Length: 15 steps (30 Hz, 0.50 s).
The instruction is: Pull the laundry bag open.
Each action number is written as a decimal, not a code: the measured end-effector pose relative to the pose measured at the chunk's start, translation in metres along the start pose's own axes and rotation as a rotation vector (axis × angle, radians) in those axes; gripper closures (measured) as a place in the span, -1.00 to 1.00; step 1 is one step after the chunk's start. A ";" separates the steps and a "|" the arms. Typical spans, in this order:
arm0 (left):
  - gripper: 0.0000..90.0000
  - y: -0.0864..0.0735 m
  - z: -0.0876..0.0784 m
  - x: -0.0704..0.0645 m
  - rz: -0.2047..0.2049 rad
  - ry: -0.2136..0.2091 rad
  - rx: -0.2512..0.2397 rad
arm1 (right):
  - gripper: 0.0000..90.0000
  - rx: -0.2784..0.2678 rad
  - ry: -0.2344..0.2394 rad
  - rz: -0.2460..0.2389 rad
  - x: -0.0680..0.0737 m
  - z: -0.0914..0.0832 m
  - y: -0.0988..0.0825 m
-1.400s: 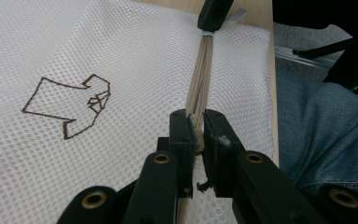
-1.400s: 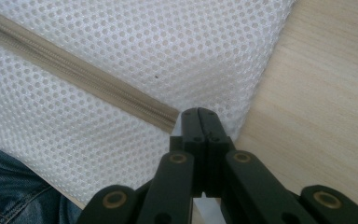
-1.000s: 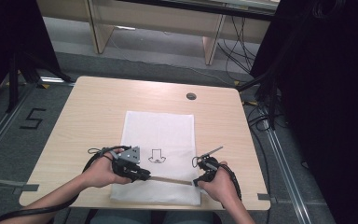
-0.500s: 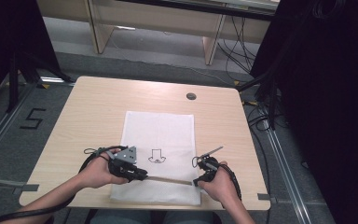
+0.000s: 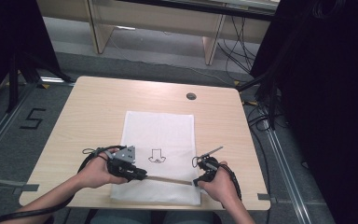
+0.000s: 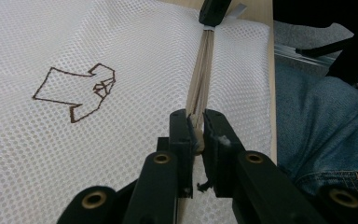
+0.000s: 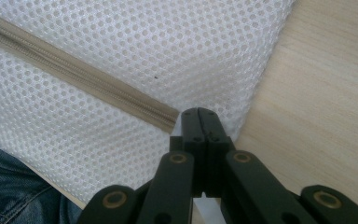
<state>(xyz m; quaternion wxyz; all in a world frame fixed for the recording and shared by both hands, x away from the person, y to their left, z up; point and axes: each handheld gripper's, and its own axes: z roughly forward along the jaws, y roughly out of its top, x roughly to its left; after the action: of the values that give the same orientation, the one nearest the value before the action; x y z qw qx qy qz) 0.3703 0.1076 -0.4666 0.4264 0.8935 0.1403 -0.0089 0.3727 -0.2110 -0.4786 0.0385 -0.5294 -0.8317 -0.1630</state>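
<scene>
A white mesh bag (image 5: 161, 130) lies flat on the wooden table (image 5: 98, 107), with a brown outline drawing (image 5: 156, 156) on it. A beige zipper (image 5: 168, 179) runs across the bag near the front edge. My left gripper (image 5: 142, 175) is at the zipper's left part. In the left gripper view its jaws (image 6: 196, 123) are shut on the small pale zipper pull, and the zipper (image 6: 203, 65) stretches away to the right gripper (image 6: 213, 11). My right gripper (image 5: 196, 182) is shut on the bag's fabric at the zipper's right end (image 7: 199, 114), beside the zipper (image 7: 74, 77).
A round cable hole (image 5: 191, 96) sits in the table's far right part. The person's jeans (image 6: 326, 126) are just past the front edge. Bare wood (image 7: 326, 93) lies right of the bag. Cables and a taped "5" (image 5: 31, 119) are on the floor.
</scene>
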 end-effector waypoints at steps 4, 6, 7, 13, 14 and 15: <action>0.82 0.000 0.000 -0.001 -0.021 0.003 -0.004 | 1.00 -0.001 -0.007 0.004 0.001 0.000 0.000; 0.82 -0.001 0.000 0.000 -0.009 0.000 0.001 | 1.00 -0.004 -0.005 -0.003 0.000 0.000 0.000; 0.82 -0.001 0.000 -0.001 -0.015 0.005 0.003 | 1.00 -0.002 -0.006 0.001 0.001 0.000 0.000; 0.82 -0.001 -0.001 0.000 -0.008 0.007 0.006 | 1.00 0.001 -0.009 0.004 0.001 0.000 0.000; 0.82 -0.002 -0.003 0.001 -0.007 0.005 0.000 | 1.00 -0.002 -0.008 0.004 0.001 0.000 0.000; 0.82 -0.003 -0.005 0.001 -0.018 0.009 -0.002 | 1.00 -0.002 -0.007 0.004 0.001 0.000 0.000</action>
<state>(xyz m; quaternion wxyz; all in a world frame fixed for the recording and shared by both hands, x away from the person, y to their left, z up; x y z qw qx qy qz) 0.3704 0.1130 -0.4658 0.4265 0.8919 0.1502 -0.0084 0.3721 -0.2105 -0.4783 0.0353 -0.5318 -0.8305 -0.1617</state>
